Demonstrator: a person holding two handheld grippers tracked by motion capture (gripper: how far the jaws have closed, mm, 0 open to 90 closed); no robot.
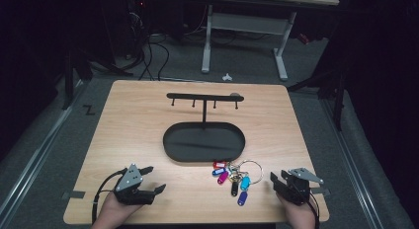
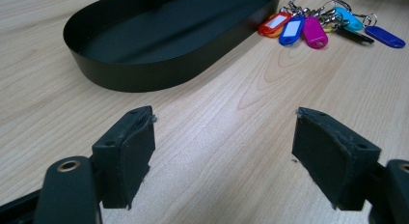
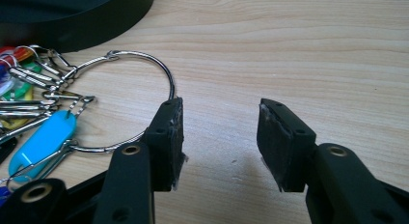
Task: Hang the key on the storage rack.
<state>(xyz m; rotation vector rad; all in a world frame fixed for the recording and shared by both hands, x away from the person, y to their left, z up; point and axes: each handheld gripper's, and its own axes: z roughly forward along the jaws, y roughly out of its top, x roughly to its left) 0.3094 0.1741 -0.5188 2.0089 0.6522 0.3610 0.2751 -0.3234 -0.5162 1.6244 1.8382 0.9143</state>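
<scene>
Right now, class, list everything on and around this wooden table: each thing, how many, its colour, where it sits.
Wooden table: one, light brown, centre.
Oval metal tray stand with hook bar: one, black, table middle.
Large metal key ring with plastic tags: one bunch; red, blue, magenta, cyan, black tags; in front of the tray, right.
White desk frame: one, beyond the table.
Left gripper: black, open, near edge left.
Right gripper: black, open, beside the bunch.

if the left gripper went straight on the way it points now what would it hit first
Probably the black oval tray: in the left gripper view its wall lies ahead of the open left gripper, with bare table between. The key bunch sits off to one side.
</scene>
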